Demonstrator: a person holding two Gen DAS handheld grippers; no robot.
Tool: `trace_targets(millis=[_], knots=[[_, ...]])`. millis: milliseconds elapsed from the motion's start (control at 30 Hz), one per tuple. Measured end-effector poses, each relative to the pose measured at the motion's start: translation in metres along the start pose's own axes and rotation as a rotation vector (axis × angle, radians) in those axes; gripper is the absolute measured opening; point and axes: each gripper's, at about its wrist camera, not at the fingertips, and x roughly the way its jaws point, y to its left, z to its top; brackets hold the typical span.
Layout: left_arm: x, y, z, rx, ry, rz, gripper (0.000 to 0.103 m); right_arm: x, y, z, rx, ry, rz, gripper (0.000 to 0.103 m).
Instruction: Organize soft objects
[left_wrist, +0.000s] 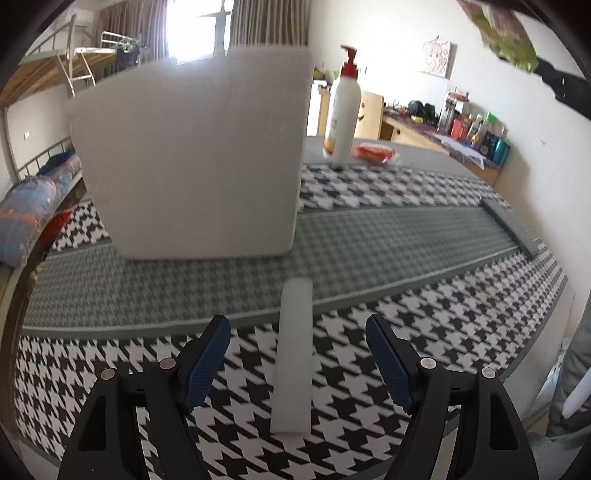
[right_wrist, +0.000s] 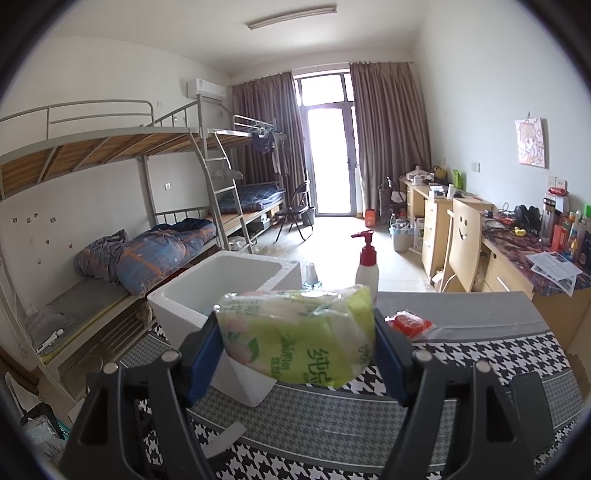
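My right gripper (right_wrist: 297, 341) is shut on a green tissue pack (right_wrist: 299, 334) and holds it in the air, just in front of the open white foam box (right_wrist: 207, 291). The pack also shows at the top right of the left wrist view (left_wrist: 506, 33). My left gripper (left_wrist: 297, 362) is open and empty, low over the houndstooth tablecloth (left_wrist: 461, 332). A white foam strip (left_wrist: 295, 354) lies on the cloth between its fingers. The foam box (left_wrist: 192, 155) stands upright just beyond it.
A white pump bottle with a red top (left_wrist: 341, 110) and a red packet (left_wrist: 375, 152) stand behind the box; both show in the right wrist view, the bottle (right_wrist: 367, 269) and the packet (right_wrist: 410, 323). Bunk beds (right_wrist: 110, 184) at left, a cluttered desk (right_wrist: 517, 240) at right.
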Motion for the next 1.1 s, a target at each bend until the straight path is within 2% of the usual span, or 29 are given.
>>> trace_targets(millis=[100, 233, 367, 433, 600, 700, 800, 900, 1100], knots=[[0.005, 0.001, -0.006, 0.003, 0.025, 0.007, 0.065, 0.003, 0.001, 0.0, -0.001, 0.008, 0.005, 0.078], [0.01, 0.001, -0.012, 0.001, 0.058, 0.003, 0.058, 0.004, 0.003, 0.0, -0.004, 0.008, 0.011, 0.078], [0.009, 0.0, -0.016, 0.019, 0.053, 0.016, 0.052, 0.005, 0.003, -0.001, -0.004, 0.009, 0.012, 0.078], [0.007, 0.001, -0.017, 0.023, 0.051, 0.033, 0.04, 0.005, 0.004, -0.001, -0.003, 0.01, 0.012, 0.078], [0.006, -0.003, -0.02, 0.057, 0.053, 0.052, 0.024, 0.006, 0.003, -0.001, 0.001, 0.008, 0.016, 0.078], [0.007, -0.009, -0.021, 0.087, 0.051, 0.067, 0.021, 0.006, 0.003, -0.002, 0.0, 0.007, 0.018, 0.078], [0.009, -0.007, -0.02, 0.076, 0.051, 0.058, 0.019, 0.005, 0.003, -0.002, 0.002, 0.005, 0.021, 0.078], [0.005, -0.008, -0.017, 0.075, 0.029, 0.043, 0.012, 0.005, 0.003, -0.002, 0.002, 0.005, 0.021, 0.078], [-0.013, -0.005, -0.01, 0.069, -0.024, 0.001, 0.012, 0.004, 0.003, -0.002, 0.004, 0.004, 0.02, 0.078]])
